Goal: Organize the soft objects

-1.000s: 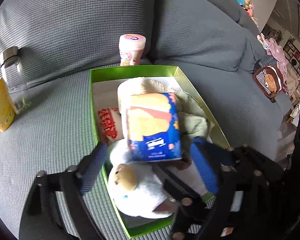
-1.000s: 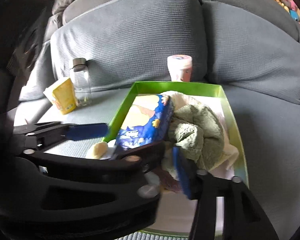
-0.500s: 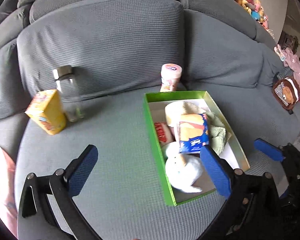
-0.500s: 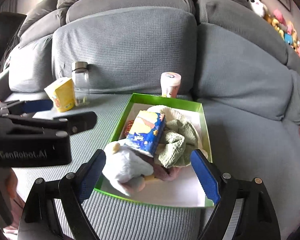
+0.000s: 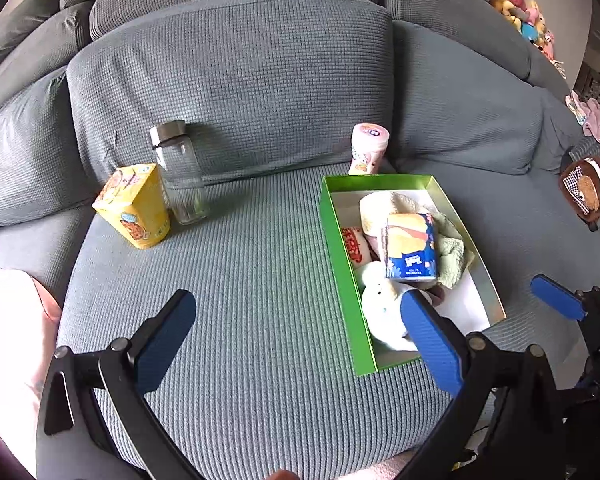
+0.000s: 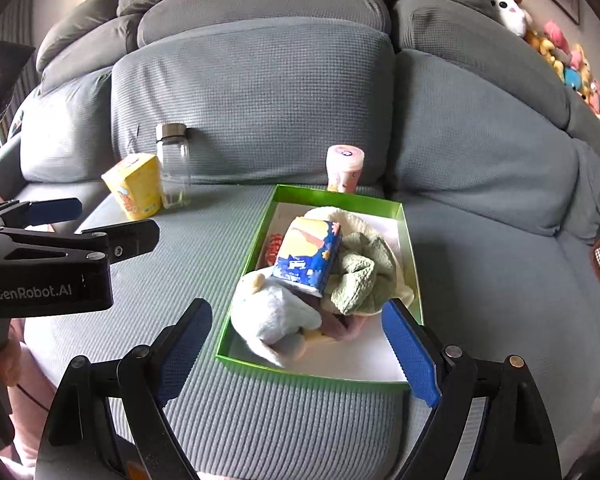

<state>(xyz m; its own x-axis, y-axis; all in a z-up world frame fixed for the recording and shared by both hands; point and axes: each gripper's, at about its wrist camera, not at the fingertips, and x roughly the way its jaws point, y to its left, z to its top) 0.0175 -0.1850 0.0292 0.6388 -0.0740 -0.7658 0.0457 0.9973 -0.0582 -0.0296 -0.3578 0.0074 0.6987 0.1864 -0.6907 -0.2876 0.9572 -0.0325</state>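
Pulling back from green box [image 6: 411, 276], both grippers [image 5: 296, 332] [image 6: 296, 344] gaping empty; blue packet [image 6: 308, 258] seemingly resting atop towel [image 6: 360, 276].

Evenly daylit, sharp, soft shadows behind jar [image 5: 179, 178]; strong fisheye bending, dark vignette at corners, no glare.

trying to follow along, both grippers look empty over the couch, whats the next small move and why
Probably nothing more to pack. The plush toy, tissue pack and green cloth already lie in the green box; the jar, yellow carton and pink tub outside look rigid. With the left gripper and right gripper open, I'd only nudge the propped pack flat.
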